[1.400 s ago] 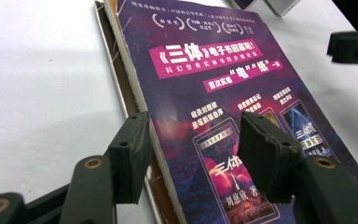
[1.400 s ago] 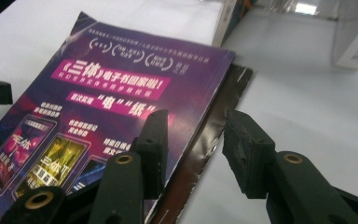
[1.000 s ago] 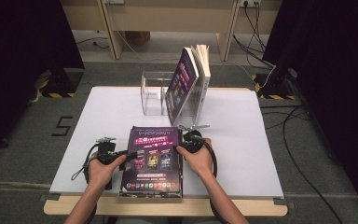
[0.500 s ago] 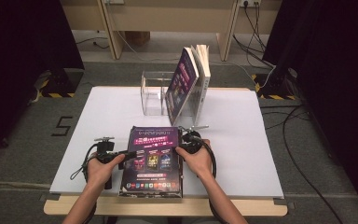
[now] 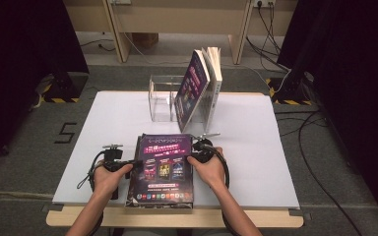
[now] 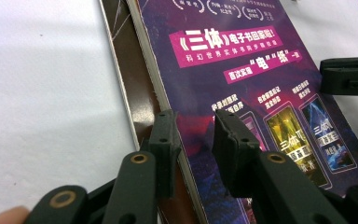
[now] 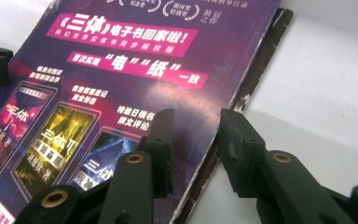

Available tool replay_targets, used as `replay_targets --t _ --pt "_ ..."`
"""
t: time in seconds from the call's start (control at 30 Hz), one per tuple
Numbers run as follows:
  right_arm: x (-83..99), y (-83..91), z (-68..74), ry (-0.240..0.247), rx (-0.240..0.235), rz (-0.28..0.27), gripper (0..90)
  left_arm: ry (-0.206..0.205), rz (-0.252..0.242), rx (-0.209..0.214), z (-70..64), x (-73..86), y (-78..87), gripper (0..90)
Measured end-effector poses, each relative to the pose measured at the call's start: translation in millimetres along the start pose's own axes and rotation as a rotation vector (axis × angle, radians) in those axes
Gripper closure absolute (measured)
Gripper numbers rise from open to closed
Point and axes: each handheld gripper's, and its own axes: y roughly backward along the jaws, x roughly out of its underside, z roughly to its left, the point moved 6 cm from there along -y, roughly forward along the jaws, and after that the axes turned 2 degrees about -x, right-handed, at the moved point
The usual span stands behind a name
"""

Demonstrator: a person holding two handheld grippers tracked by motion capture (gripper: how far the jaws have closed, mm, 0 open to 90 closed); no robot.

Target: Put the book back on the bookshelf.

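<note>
A purple book (image 5: 165,167) lies flat near the table's front edge on top of a brown-edged book (image 6: 130,93). My left gripper (image 5: 136,164) is at the purple book's left edge. In the left gripper view the gripper (image 6: 196,126) has its jaws narrowly apart, with that edge of the purple book (image 6: 261,70) between them. My right gripper (image 5: 193,158) is at the right edge. In the right gripper view the gripper (image 7: 196,126) holds the purple book (image 7: 121,60) the same way, one jaw over the cover and one beside the edge.
A clear acrylic stand (image 5: 160,98) stands at the back of the white table (image 5: 275,162), with two books (image 5: 197,91) leaning upright against it. Cables run over the floor at the right. The other gripper's jaw (image 6: 349,77) shows across the cover.
</note>
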Motion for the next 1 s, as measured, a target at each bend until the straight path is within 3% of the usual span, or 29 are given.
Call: replay_targets --t 0.23,0.33,0.53,0.67,0.9,1.0 --pt "7.3 5.9 4.6 0.021 0.005 0.032 69.2 -0.013 0.005 -0.011 -1.9 2.5 1.0 70.1" --pt "8.4 7.4 5.1 0.028 0.009 0.04 69.8 0.007 0.004 -0.008 0.4 2.2 0.8 74.4" --pt "4.4 8.2 -5.2 -0.039 -0.047 0.018 80.5 0.04 -0.003 0.01 3.3 1.8 1.7 76.6" --pt "1.1 9.7 -12.5 -0.059 -0.029 -0.006 89.7 0.039 -0.019 0.007 3.6 -3.0 5.3 78.7" --pt "-1.6 5.7 -20.7 -0.085 -0.028 0.01 90.0 0.021 -0.004 -0.039 7.4 -7.7 4.1 88.9" --pt "-2.3 6.0 -20.7 -0.097 -0.032 0.014 90.0 0.022 -0.002 -0.05 9.0 -9.8 2.4 89.4"
